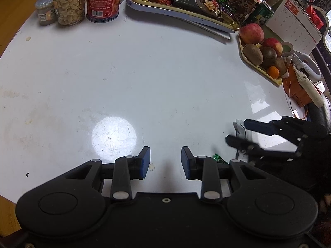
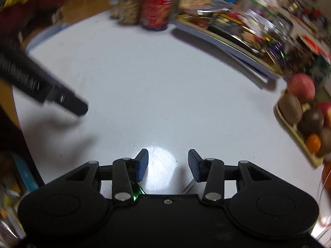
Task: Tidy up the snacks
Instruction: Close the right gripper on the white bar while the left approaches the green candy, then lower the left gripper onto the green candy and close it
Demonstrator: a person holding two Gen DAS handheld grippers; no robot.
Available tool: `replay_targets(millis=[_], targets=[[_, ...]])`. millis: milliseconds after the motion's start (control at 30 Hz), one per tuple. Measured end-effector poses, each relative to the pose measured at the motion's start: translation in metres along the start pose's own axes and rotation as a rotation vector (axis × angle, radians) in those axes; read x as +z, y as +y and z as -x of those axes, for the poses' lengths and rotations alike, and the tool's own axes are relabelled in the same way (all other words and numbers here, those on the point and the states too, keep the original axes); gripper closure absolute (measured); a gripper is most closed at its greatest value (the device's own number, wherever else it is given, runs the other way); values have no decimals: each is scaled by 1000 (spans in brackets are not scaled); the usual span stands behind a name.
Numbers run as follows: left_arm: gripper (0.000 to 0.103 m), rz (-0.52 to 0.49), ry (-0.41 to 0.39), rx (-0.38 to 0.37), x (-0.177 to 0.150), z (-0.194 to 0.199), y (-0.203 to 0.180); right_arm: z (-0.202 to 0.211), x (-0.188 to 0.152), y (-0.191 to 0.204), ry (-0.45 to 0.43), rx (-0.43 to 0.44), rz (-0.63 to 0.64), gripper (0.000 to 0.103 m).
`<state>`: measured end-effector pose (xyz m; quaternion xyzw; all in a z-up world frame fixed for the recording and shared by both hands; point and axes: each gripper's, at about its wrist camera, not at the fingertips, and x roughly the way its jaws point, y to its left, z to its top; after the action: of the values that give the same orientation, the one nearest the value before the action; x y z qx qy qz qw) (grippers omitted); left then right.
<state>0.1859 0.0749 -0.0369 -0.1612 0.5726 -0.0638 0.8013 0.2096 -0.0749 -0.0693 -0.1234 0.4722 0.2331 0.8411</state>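
Observation:
A snack tray (image 1: 182, 13) full of wrapped snacks sits at the far side of the white table (image 1: 144, 72); it also shows, blurred, in the right wrist view (image 2: 227, 41). A green foil candy (image 1: 219, 158) lies on the table near my right gripper (image 1: 238, 131), which is open and empty at the right. The candy also shows under the right gripper's body (image 2: 137, 192). My left gripper (image 1: 165, 160) is open and empty over the near table. In the right wrist view my right gripper (image 2: 168, 164) is open, and one finger of the left gripper (image 2: 68, 101) shows at the left.
A nut jar (image 1: 69, 2), a small jar (image 1: 45, 10) and a red can (image 1: 103, 0) stand at the far left. A fruit tray (image 1: 262, 51) with apples, kiwis and an orange sits at the right, beside a desk calendar (image 1: 295, 24). A white paper (image 1: 240, 128) lies under the right gripper.

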Motion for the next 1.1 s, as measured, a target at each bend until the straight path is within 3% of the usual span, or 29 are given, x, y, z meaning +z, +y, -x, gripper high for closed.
replay_targets(millis=[133, 267, 400, 533, 667, 900, 1033, 1100], targets=[[62, -69, -5, 36, 3, -3, -18, 16, -12, -51, -3, 14, -345, 55], [61, -176, 12, 51, 4, -14, -45, 23, -36, -75, 49, 2, -517, 55], [61, -192, 23, 66, 2, -28, -58, 16, -40, -72, 69, -58, -493, 55], [61, -127, 62, 22, -4, -34, -50, 14, -33, -58, 52, -53, -412, 58], [61, -119, 59, 25, -4, -32, -45, 10, -26, -49, 92, -36, -399, 59], [61, -66, 53, 19, 0, -30, -38, -2, -28, -44, 160, -79, -370, 61], [61, -74, 54, 9, -1, -29, -40, -5, -29, -44, 167, -85, -359, 67], [61, -79, 55, 7, -2, -30, -41, -5, -30, -44, 164, -86, -349, 77]])
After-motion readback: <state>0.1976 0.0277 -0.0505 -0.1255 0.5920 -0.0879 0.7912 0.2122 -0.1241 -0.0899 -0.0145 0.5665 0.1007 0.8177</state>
